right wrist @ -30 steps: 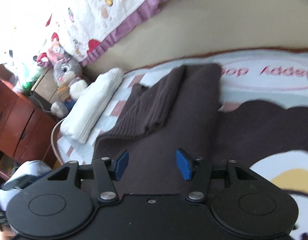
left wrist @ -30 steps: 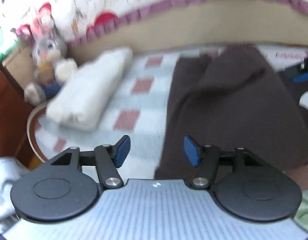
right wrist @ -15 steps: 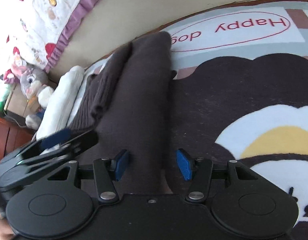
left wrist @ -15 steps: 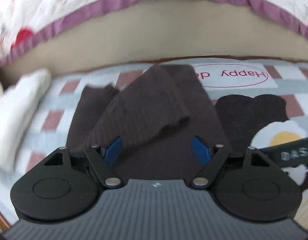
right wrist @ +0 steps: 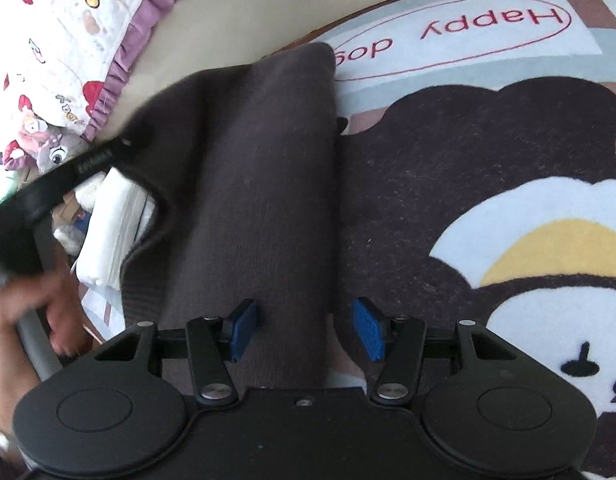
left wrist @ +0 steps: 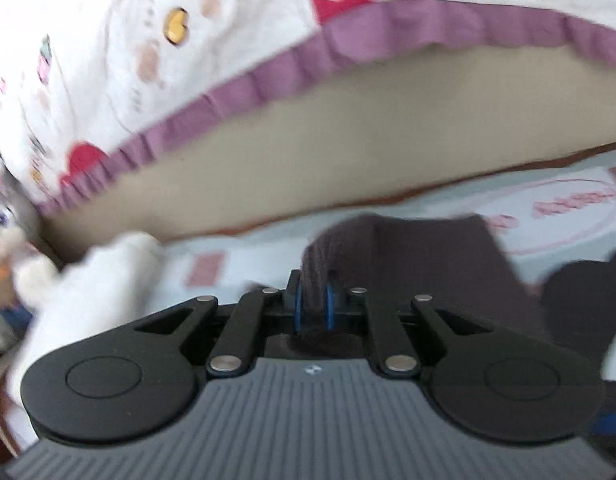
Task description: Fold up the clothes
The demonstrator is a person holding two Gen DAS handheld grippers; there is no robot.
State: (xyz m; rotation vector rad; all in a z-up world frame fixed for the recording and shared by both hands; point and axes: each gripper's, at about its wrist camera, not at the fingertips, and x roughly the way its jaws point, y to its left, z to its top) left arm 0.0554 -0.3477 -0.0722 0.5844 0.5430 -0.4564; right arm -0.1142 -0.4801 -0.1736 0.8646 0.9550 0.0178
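- Left gripper [left wrist: 312, 307]: jaws have just been closing and now stand nearly together, with a bunched fold of the dark brown sweater [left wrist: 423, 264] pinched between the blue pads [left wrist: 296, 306]. Half a second ago the same jaws stood wide over the cloth with nothing caught.
- In the right wrist view the left gripper [right wrist: 120, 148] sits at the sweater's [right wrist: 264, 184] far-left edge, and the knit there looks lifted off the rug; blur hides the exact contact.
- Right gripper [right wrist: 304, 330]: jaws stand wide apart with nothing clamped. The near end of the sweater's folded strip lies between the pads without visible pressing. Its aim matches half a second ago.
- Sweater position: a long strip on the patterned rug [right wrist: 507, 128], running away from the right gripper toward the "Happy dog" print [right wrist: 487, 26]; a loose side flap spreads left toward the left gripper.
- Judgement: grasp phase for the left side is done; the next fold probably means carrying that pinched edge across the strip. Right side not yet engaged.
- Risk (judgement): the pinch takes only a small bunch of thick knit and may slip when pulled.
- Surroundings: folded white cloth [right wrist: 112, 220] just beside the sweater's left edge, plush toy [right wrist: 54, 152] beyond it, quilt with purple frill [left wrist: 268, 76] above.
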